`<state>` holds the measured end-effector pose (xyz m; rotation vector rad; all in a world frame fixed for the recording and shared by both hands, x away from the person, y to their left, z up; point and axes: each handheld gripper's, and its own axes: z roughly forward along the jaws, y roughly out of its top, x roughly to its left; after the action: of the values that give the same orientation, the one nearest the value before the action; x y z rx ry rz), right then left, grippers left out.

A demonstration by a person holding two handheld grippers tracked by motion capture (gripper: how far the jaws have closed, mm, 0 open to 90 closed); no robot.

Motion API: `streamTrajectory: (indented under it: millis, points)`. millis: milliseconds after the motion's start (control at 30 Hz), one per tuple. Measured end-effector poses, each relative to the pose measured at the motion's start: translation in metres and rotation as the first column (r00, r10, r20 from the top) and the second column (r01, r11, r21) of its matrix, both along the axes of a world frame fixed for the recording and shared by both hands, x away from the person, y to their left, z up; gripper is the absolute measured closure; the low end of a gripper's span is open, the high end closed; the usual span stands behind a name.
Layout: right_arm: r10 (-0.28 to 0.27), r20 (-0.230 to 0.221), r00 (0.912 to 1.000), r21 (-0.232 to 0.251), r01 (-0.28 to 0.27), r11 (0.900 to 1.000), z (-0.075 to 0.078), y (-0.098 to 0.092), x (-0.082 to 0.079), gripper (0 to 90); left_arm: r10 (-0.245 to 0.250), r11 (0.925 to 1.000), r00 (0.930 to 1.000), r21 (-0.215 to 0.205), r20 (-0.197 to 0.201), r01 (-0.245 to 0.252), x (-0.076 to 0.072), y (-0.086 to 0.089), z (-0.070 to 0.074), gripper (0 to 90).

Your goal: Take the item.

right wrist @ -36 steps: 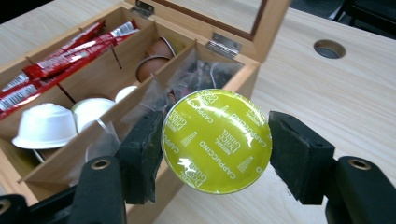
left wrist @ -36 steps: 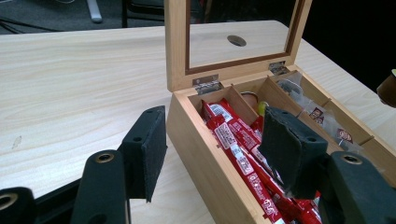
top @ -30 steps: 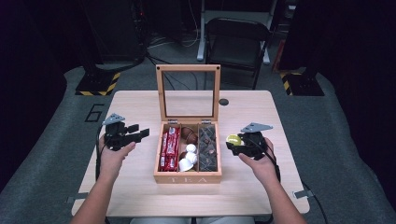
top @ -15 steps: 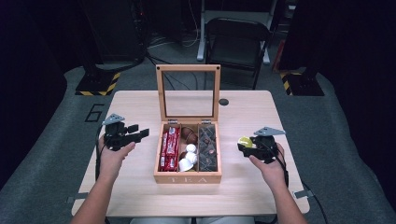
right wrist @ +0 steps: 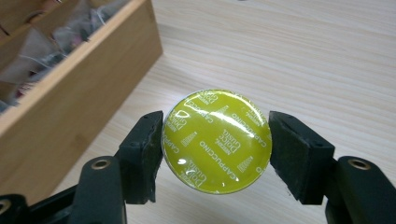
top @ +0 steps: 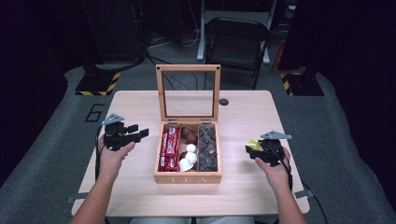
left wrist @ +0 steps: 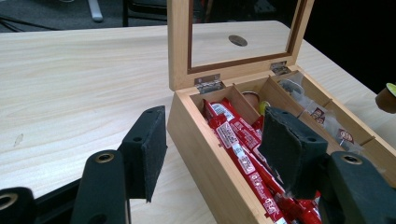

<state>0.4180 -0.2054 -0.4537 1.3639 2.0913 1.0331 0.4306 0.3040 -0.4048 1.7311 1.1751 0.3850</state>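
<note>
Right gripper [right wrist: 215,144] has the capsule [right wrist: 217,140] clamped squarely between its two pads; yellow-green foil lid faces the camera, printed "Cappuccino"; the pads [right wrist: 147,151] press on its left and right edges, jaws about half open around it; the capsule sits well forward between the tips, clear of the tabletop below. From the high view the right gripper [top: 256,150] hangs over bare table [top: 243,186] to the right of the box [top: 187,177], apart from its wall; the capsule [top: 253,145] shows as a yellow spot at the jaw tips, on the side facing the box. In the right gripper view the box wall [right wrist: 70,102] runs along the left, near but not touching. Left gripper [top: 135,135] sits left of the box, jaws pointing towards it, parted about halfway with nothing between them; its view looks over the near corner of the box at red sachets [left wrist: 243,154] in the nearest compartment; lid [top: 188,93] stands upright, open; the capsule [left wrist: 386,97] peeks in at the far right edge.
</note>
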Motion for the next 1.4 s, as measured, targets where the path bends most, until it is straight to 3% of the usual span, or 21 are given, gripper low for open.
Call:
streamTrajectory:
  millis: [267,667,1033,1400]
  points:
    - [-0.032,-0.005,0.9995,-0.047,0.031,0.998,-0.011,-0.006,0.002,37.1,0.002,1.0,1.0,0.0,0.002,-0.002,0.0,0.0,0.0,40.5]
    - [-0.057,-0.038,0.9976,-0.075,0.054,0.996,-0.024,-0.01,0.007,37.1,-0.001,1.0,1.0,-0.004,0.001,0.001,0.0,0.0,0.0,40.5]
    - [-0.085,-0.08,0.9932,-0.059,0.08,0.995,-0.035,-0.013,0.01,37.0,-0.008,1.0,1.0,0.003,-0.002,0.008,0.0,-0.001,0.0,40.5]
    - [-0.08,-0.101,0.9916,-0.085,0.072,0.994,-0.041,-0.012,0.011,36.1,-0.005,1.0,1.0,-0.002,0.001,0.005,0.001,0.0,0.0,40.5]
